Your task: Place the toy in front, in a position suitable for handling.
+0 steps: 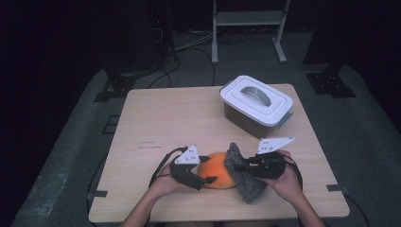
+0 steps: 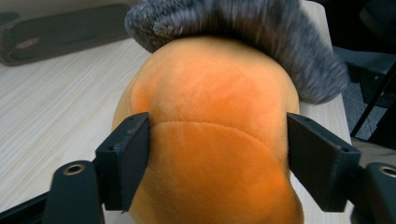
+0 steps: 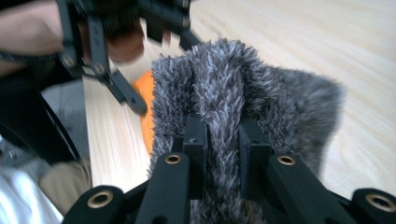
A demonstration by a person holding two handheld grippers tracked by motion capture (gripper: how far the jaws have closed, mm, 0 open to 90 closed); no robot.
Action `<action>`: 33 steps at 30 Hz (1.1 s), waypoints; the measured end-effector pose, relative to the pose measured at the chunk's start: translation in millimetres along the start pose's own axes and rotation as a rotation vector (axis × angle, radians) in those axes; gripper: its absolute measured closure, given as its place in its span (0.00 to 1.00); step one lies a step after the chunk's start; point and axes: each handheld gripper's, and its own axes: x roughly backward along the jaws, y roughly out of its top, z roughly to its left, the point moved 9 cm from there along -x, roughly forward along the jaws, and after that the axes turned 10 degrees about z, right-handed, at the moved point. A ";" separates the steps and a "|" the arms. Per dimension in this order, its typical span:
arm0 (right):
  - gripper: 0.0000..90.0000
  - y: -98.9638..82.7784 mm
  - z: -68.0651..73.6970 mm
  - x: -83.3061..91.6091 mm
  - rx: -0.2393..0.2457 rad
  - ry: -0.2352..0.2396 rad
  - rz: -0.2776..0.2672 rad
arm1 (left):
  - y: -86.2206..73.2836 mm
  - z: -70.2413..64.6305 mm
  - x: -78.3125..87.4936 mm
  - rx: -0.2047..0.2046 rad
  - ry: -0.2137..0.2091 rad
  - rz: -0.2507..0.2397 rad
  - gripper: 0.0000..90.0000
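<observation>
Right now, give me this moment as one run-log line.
left gripper: open around orange plush | right gripper: shut on grey furry cloth | lidded box: closed

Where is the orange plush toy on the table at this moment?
In the high view the orange plush toy lies near the table's front edge, between the left gripper and the grey fuzzy cloth.

orange plush | rounded, on table near edge | grey fuzzy cloth draped touching
</observation>
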 end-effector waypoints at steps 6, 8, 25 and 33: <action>0.84 -8.4 -5.4 -0.2 -0.014 -0.010 0.031 | 0.6 3.4 3.4 0.058 -0.012 -0.001 0.14; 0.84 -6.0 -5.2 3.4 -0.014 -0.023 0.021 | -1.5 2.1 0.4 0.052 -0.023 0.010 0.20; 0.84 3.8 7.0 3.3 0.066 -0.057 0.068 | 4.9 2.8 3.3 0.026 0.011 -0.018 0.27; 0.84 13.7 15.9 2.0 0.103 -0.054 0.057 | 7.0 -1.5 3.4 -0.009 0.007 -0.021 0.23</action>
